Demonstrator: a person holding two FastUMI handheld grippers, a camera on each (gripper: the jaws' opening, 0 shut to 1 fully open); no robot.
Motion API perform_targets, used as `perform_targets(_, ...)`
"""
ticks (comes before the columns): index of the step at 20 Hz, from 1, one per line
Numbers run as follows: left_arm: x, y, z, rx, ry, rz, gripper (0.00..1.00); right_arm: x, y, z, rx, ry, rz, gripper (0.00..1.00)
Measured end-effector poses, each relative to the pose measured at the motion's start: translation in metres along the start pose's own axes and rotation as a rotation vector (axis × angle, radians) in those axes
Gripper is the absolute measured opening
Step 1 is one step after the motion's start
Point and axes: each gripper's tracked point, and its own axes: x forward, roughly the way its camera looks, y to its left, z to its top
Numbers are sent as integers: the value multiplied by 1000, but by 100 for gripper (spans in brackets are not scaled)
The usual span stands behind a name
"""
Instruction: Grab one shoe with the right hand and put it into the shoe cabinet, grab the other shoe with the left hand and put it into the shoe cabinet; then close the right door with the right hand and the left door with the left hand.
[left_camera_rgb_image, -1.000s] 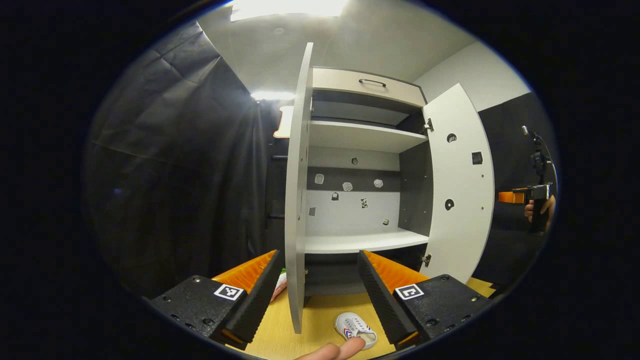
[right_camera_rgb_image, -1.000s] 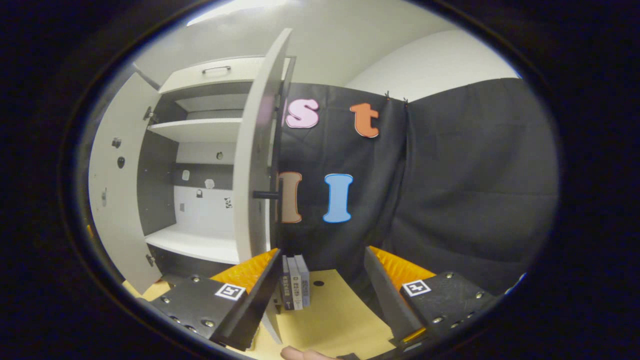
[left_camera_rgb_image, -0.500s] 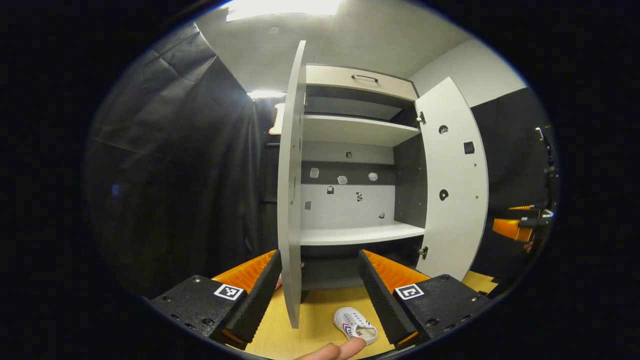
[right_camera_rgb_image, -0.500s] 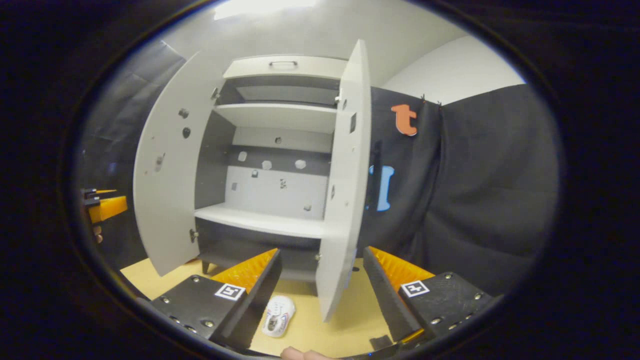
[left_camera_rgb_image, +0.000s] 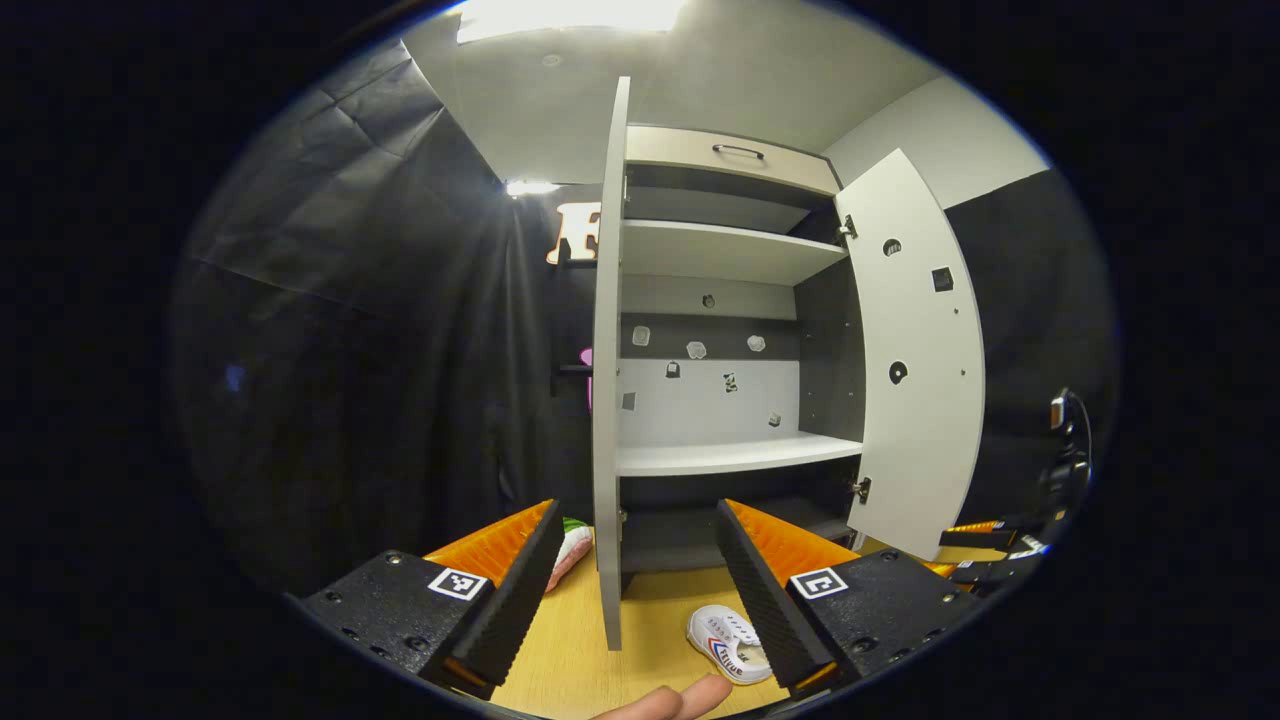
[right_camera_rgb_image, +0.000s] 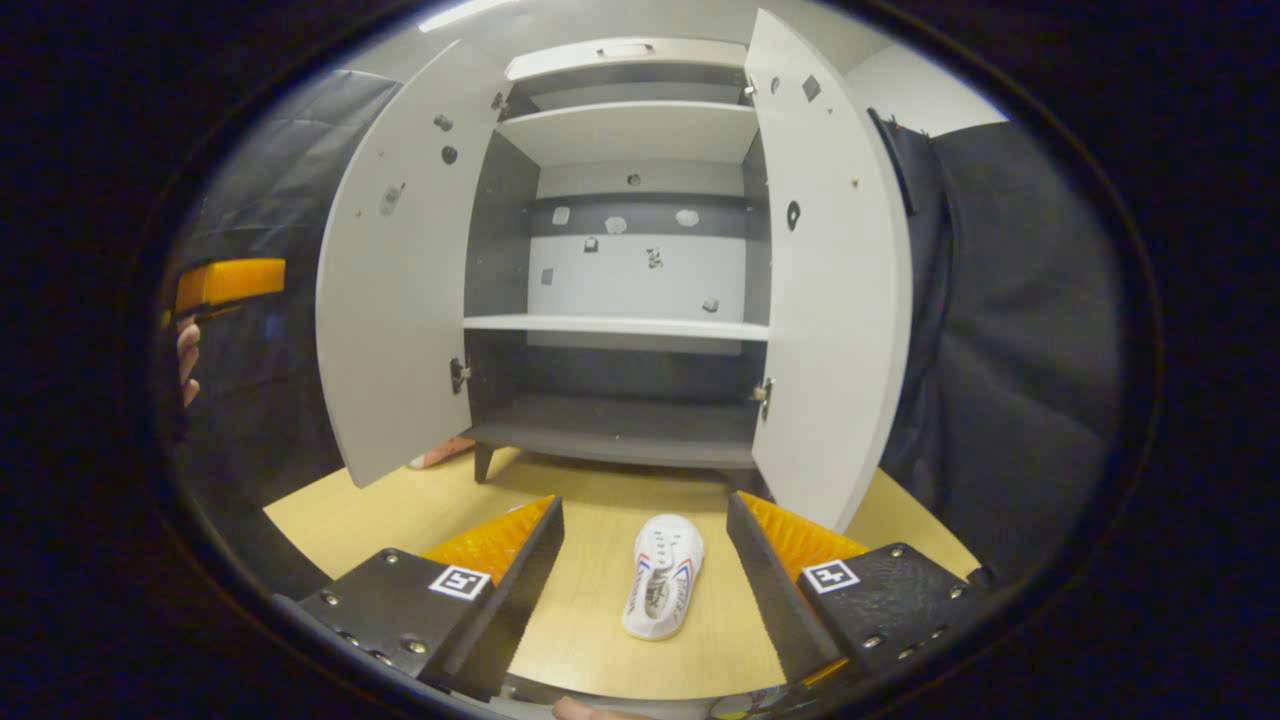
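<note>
While your right gripper (right_camera_rgb_image: 645, 520) is swinging round from the cloth wall to face the cabinet (right_camera_rgb_image: 620, 325) square on, the shoe (right_camera_rgb_image: 662, 588) is now lying on the bench (right_camera_rgb_image: 400, 510) right between its released jaws, toe pointing at the cabinet. That is putting you in line for the first grab: I judge you are only needing to drop and clench across the shoe's sides.

Your left gripper (left_camera_rgb_image: 635, 570) is hanging back with its jaws spread and gripping nothing, looking along the thin edge of the left door (left_camera_rgb_image: 607, 360). In its view the shoe is sitting low on the bench just beside the right-hand finger, and your fingertip (left_camera_rgb_image: 680, 700) is showing at the bottom edge.

Both doors are standing wide open, the right door (right_camera_rgb_image: 825, 270) flanking the opening, and the lower shelf (right_camera_rgb_image: 615, 326) and the floor of the cabinet are lying bare. The second shoe (left_camera_rgb_image: 574, 552), a pale shape with a touch of pink, is peeking out behind the left door near the cabinet's foot. That door's lower corner is reaching forward over the bench, so I judge you are risking a knock when carrying either shoe in.
</note>
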Motion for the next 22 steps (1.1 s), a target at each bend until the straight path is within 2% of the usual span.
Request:
perform_targets(4, -3, 6, -2, 4, -9, -6, 94, 35, 16, -61, 15, 130, 14, 98)
perform_targets(5, -3, 9, -4, 7, -9, -4, 94, 43, 19, -76, 11, 166, 14, 94)
perform_targets(6, -3, 11, -5, 7, -7, -1, 94, 50, 20, -89, 6, 199, 19, 98)
perform_targets(8, -2, 15, -9, 0, 1, 2, 94, 66, 21, -115, -5, 266, 8, 93)
perform_targets(9, -1, 18, -12, -1, 8, 8, 94, 73, 18, -126, -8, 293, -2, 86)
perform_targets(14, 5, 29, -20, -5, 25, 26, 94, 99, 13, -164, 29, 398, -36, 70)
perform_targets(17, 7, 30, -25, -11, 32, 23, 94, 112, 17, -167, 90, 420, -28, 70)
perform_targets(18, 8, 30, -25, -15, 34, 20, 94, 120, 9, -170, 94, 426, -61, 69)
perform_targets(20, 9, 31, -28, -19, 38, 20, 94, 137, 2, -178, 143, 451, -81, 26)
perform_targets(22, 10, 32, -30, -23, 43, 20, 94, 143, 3, -174, 218, 454, -76, 25)
